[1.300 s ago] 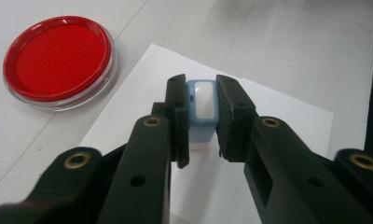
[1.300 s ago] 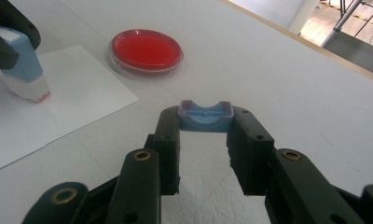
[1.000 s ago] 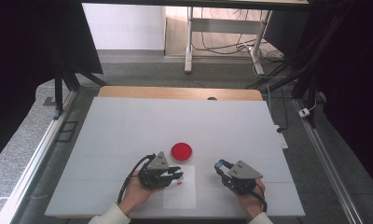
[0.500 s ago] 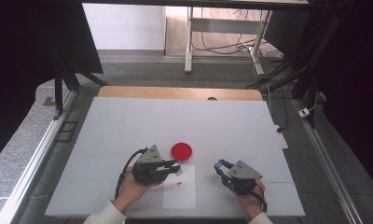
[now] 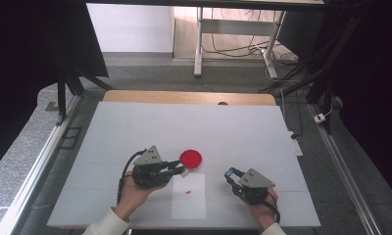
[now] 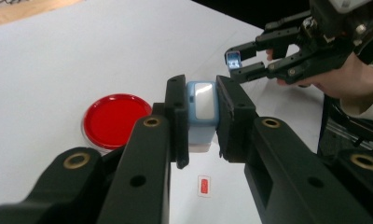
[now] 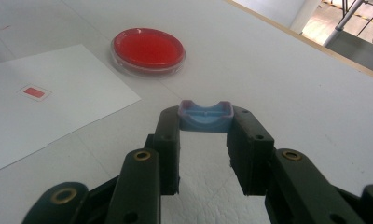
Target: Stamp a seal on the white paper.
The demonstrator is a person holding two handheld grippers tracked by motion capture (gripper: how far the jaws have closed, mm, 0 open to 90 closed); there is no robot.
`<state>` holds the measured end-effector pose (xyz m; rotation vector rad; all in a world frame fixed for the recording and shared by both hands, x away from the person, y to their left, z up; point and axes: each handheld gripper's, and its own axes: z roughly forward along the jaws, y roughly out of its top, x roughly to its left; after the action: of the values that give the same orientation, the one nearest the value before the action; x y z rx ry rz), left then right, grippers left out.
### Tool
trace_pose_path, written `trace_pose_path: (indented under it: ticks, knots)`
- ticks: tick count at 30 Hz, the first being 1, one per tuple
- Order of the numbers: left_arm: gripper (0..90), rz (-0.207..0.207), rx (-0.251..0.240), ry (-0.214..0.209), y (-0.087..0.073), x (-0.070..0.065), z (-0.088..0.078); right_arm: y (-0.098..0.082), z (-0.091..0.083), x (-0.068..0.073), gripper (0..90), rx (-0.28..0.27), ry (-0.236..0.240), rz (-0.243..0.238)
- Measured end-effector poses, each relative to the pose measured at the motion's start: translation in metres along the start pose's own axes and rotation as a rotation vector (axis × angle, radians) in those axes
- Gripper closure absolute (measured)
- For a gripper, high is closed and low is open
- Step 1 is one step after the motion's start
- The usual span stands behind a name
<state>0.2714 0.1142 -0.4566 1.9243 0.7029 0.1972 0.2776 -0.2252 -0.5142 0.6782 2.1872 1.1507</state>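
I am holding a small light-blue block [image 6: 201,109] in my left gripper [image 6: 199,116], its fingers [image 6: 176,116] pressing on the block's two sides, so they are closed only as far as the block's width allows. The block's pale, shiny face is turned toward the camera in the left gripper view, and it is hanging clear above the white surface [image 5: 243,132]. Below it I am seeing a sheet of white paper [image 5: 189,196] lying flat on the surface, with a small red mark [image 5: 188,191] near its middle. Just beyond the paper's far edge, a round red dish [image 5: 190,158] is sitting on the surface, close beside my left gripper's tips in the high view.

I am holding a small blue cap-like piece [image 7: 205,115] with a curved notch in my right gripper [image 7: 205,122], its fingers [image 7: 168,128] clamping it at their very tips. In the high view my right gripper [image 5: 232,174] is staying low on the surface, to the right of the paper and well apart from my left gripper [image 5: 180,167]. In the right gripper view the red dish and the paper are lying ahead of the blue piece.
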Motion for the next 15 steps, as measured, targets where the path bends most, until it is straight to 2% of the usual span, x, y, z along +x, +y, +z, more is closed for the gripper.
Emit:
trace_pose_path:
  ticks: [3, 15]
  knots:
    - [75.6, 0.001, -0.012, 0.007, 0.0013, 0.0001, -0.0021, -0.0001, 0.0005, 0.0003, 65.1, -0.001, 0.002, 0.002]
    - [75.6, 0.005, -0.006, 0.019, 0.0015, 0.0003, -0.001, 0.0, 0.0003, -0.0003, 65.0, 0.0, 0.001, 0.001]
